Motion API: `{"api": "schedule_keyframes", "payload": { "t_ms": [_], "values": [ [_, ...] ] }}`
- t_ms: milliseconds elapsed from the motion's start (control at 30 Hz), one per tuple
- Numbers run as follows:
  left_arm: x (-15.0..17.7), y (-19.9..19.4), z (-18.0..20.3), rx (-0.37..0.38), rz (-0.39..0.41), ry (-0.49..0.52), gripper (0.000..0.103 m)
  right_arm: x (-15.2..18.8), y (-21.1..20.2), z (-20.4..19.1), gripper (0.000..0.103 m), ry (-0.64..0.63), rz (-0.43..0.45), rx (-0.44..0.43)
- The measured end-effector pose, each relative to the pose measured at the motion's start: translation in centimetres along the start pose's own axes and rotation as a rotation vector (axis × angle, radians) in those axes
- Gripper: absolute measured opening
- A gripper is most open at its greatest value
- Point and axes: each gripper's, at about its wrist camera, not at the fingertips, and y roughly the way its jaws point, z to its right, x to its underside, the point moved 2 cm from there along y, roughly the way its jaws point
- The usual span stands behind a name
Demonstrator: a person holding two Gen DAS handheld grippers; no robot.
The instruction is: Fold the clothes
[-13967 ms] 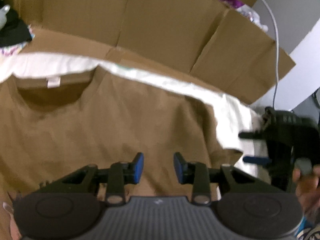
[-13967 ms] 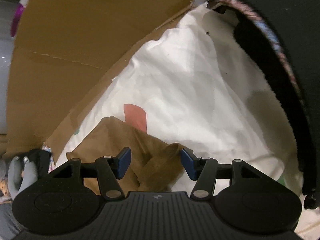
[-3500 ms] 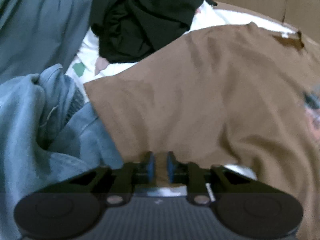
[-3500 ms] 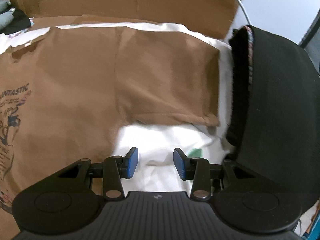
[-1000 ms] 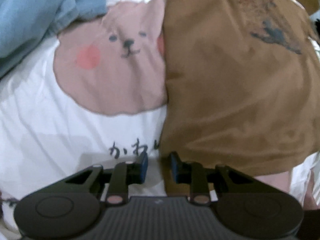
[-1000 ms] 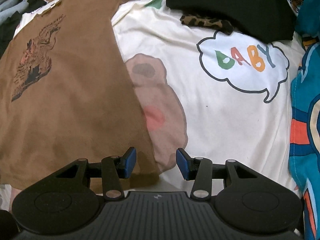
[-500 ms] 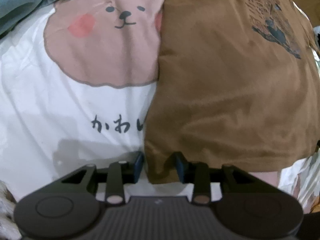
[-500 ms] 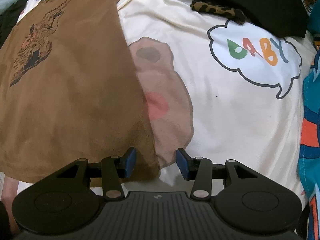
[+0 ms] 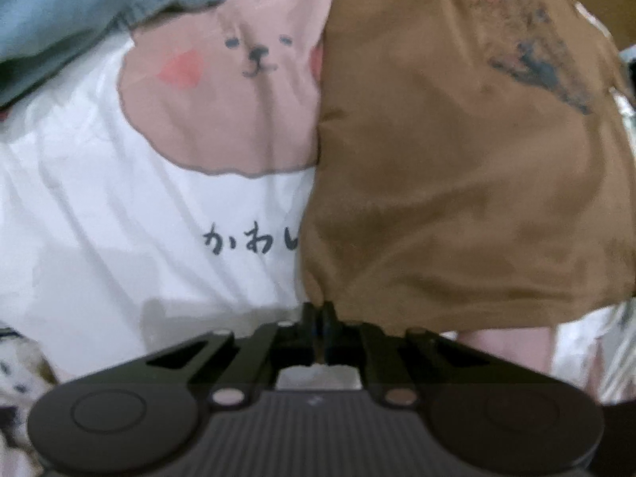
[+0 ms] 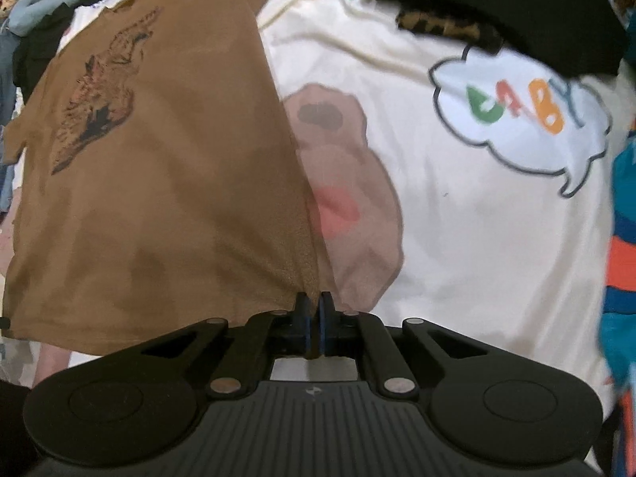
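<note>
The brown T-shirt (image 9: 457,183) is spread print-up on a white bear-print sheet (image 9: 119,206). Its near hem corners are clamped by the left gripper (image 9: 318,312) and the right gripper (image 10: 314,304).

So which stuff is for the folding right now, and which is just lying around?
For the folding:
brown T-shirt
left gripper, pinching its bottom corner
right gripper, pinching the other corner

Just lying around:
bear-print sheet underneath
black garment
denim clothing
blue-and-orange cloth
</note>
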Motion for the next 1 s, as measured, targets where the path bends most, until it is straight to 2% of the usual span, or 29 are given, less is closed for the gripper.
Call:
{"api": "schedule_keyframes", "payload": {
  "t_ms": [200, 333, 533, 700, 800, 1000],
  "values": [
    [0.5, -6.6, 0.0, 0.073, 0.074, 0.043, 0.002, -0.9, -5.2, -1.4, 0.001, -0.066, 0.041, -0.002],
    [0.3, -10.3, 1.3, 0.116, 0.132, 0.058, 0.002, -2.2, -9.2, -1.8, 0.001, -0.040, 0.105, -0.021],
    [-1.1, -12.9, 2.0, 0.182, 0.220, 0.035, 0.002, -4.2, -14.1, -2.9, 0.001, -0.052, 0.188, -0.045],
    [-0.9, -14.9, 2.5, 0.206, 0.253, 0.068, 0.002, -4.6, -15.4, -3.0, 0.001, -0.072, 0.207, -0.021],
    [-0.1, -13.9, 2.7, 0.189, 0.225, 0.081, 0.002, -4.4, -13.9, -2.2, 0.001, -0.060, 0.179, 0.007],
    [1.4, -7.0, 2.2, 0.132, 0.110, 0.091, 0.002, -3.2, -9.1, -0.5, 0.001, -0.016, 0.092, 0.030]
  ]
}}
